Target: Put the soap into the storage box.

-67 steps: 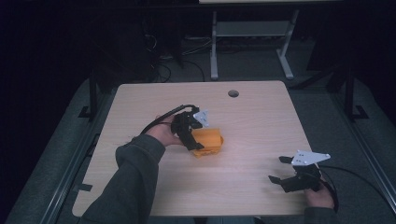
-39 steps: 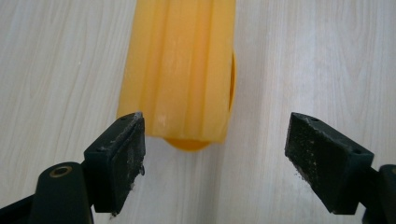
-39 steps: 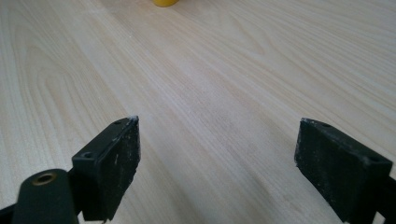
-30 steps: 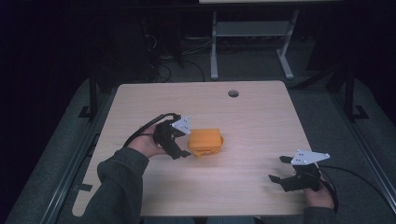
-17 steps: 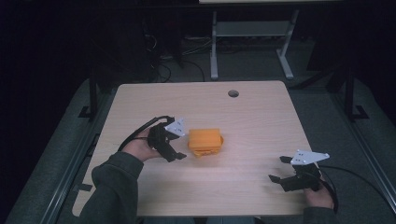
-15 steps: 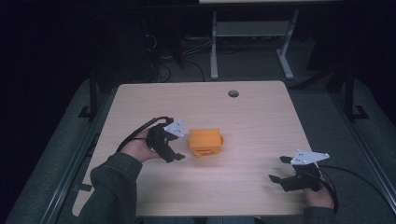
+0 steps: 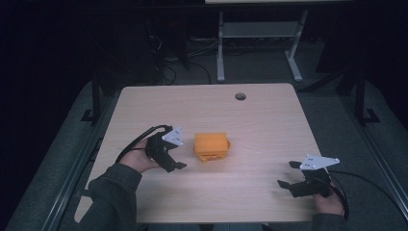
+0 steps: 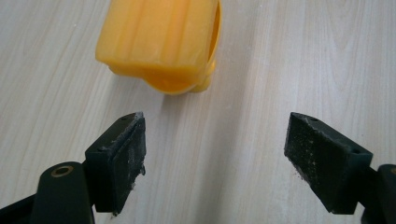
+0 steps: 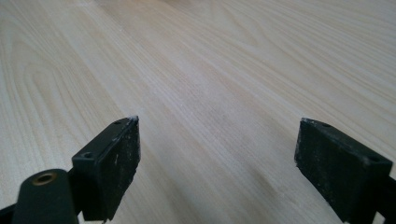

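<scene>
Lying on pale wood table (image 7: 269, 115): orange block (image 7: 210, 145); both hand-held grippers spread; dark room, possibly carpeted.

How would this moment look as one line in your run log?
left gripper: open, beside orange block, apart | right gripper: open, over bare table | block: on table

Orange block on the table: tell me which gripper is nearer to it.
Left. The left gripper sits open just beside the orange block, apart from it, on the block's left in the high view. The right gripper rests open far off near the table's front right corner.
</scene>
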Motion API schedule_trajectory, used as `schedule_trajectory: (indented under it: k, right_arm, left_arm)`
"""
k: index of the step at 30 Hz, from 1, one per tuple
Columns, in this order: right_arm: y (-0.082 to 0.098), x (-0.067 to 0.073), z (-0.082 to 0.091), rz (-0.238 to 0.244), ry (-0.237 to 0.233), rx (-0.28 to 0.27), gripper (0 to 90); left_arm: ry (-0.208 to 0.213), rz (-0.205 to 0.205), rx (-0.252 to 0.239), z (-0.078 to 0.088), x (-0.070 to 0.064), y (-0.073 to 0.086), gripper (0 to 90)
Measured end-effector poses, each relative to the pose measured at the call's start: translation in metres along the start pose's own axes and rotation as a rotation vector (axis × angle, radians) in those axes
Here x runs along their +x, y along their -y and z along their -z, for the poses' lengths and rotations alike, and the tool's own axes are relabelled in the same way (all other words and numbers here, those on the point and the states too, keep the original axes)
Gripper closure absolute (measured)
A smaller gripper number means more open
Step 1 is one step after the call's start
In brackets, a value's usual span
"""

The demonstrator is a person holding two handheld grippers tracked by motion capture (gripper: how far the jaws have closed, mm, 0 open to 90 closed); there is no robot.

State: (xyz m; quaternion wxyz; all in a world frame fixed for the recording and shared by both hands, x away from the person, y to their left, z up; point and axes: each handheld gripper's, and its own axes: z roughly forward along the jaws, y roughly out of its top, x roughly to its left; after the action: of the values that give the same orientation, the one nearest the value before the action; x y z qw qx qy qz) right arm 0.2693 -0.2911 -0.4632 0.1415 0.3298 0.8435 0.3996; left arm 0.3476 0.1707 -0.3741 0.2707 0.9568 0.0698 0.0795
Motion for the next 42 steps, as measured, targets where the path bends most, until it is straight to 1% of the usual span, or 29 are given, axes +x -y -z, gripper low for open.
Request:
schedule_trajectory:
  k: [1,3,4,5,7,8,11,17,18,19,20,22,25,26,28,29,30,32,35,39,40,41,42]
  right_arm:
    - [0.000,0.000,0.000,-0.001,0.001,0.002,13.7]
    - [0.001,0.000,0.000,0.000,0.004,0.003,13.7]
    - [0.001,0.000,0.000,0.000,0.004,0.003,13.7]
    - [0.001,0.000,0.000,-0.003,0.005,0.005,13.7]
    - [0.001,0.000,0.000,-0.003,0.007,0.006,13.7]
    - [0.001,0.000,0.000,-0.003,0.007,0.006,13.7]
    - [0.002,0.000,0.000,-0.008,0.008,0.010,13.7]
    - [0.002,0.000,-0.001,-0.004,0.010,0.016,13.7]
    - [0.002,0.000,0.000,-0.006,0.011,0.015,13.7]
    - [0.003,0.000,0.000,-0.009,0.011,0.015,13.7]
    - [0.003,0.000,0.000,-0.009,0.011,0.015,13.7]
    - [0.003,-0.001,0.000,-0.007,0.014,0.017,13.7]
    - [0.004,-0.001,-0.001,-0.012,0.015,0.022,13.7]
    - [0.004,-0.001,-0.001,-0.012,0.015,0.022,13.7]
    - [0.004,-0.001,-0.001,-0.012,0.015,0.025,13.7]
    - [0.005,-0.001,-0.001,-0.014,0.016,0.020,13.7]
    - [0.005,-0.001,-0.001,-0.014,0.016,0.020,13.7]
    - [0.005,-0.001,-0.001,-0.016,0.018,0.026,13.7]
    - [0.006,-0.002,-0.001,-0.014,0.017,0.028,13.7]
    - [0.006,-0.001,-0.001,-0.014,0.020,0.033,13.7]
    - [0.005,-0.001,-0.001,-0.015,0.021,0.034,13.7]
    - [0.005,-0.001,-0.001,-0.013,0.022,0.034,13.7]
    - [0.005,-0.001,-0.001,-0.013,0.022,0.034,13.7]
  left_arm:
    - [0.001,0.009,-0.004,0.000,-0.001,0.001,20.1]
    - [0.001,0.009,0.005,0.000,-0.001,0.004,19.9]
    - [0.001,0.017,0.003,0.000,-0.002,0.005,19.9]
    - [0.002,0.010,0.006,0.000,-0.002,0.006,19.9]
    - [0.000,0.019,-0.003,0.001,-0.004,0.008,20.2]
    - [0.002,0.010,0.002,0.001,-0.003,0.008,20.2]
    - [0.000,0.014,-0.001,0.002,-0.005,0.011,20.2]
    - [0.001,0.025,0.006,0.000,-0.009,0.018,20.3]
    - [0.002,0.025,0.004,0.000,-0.009,0.019,20.3]
    - [0.003,0.035,-0.008,0.000,-0.010,0.020,20.6]
    - [-0.001,0.032,-0.006,0.001,-0.011,0.022,20.6]
    - [-0.005,0.040,-0.008,0.001,-0.012,0.025,20.5]
    - [-0.003,0.040,-0.005,0.002,-0.014,0.028,20.8]
    - [-0.002,0.047,-0.008,0.001,-0.014,0.030,20.8]
    - [-0.001,0.043,-0.006,0.002,-0.016,0.032,21.8]
    - [0.000,0.047,-0.007,0.002,-0.016,0.034,21.7]
    - [-0.002,0.062,-0.020,0.001,-0.018,0.035,21.7]
    - [0.000,0.044,-0.004,0.002,-0.018,0.039,21.7]
    - [-0.001,0.049,-0.005,0.001,-0.021,0.044,21.7]
    - [-0.005,0.065,-0.025,0.001,-0.024,0.051,21.4]
    - [-0.007,0.061,-0.020,0.002,-0.025,0.053,21.4]
    - [-0.011,0.069,-0.023,0.002,-0.026,0.056,21.1]
    - [-0.011,0.069,-0.023,0.002,-0.026,0.056,21.1]
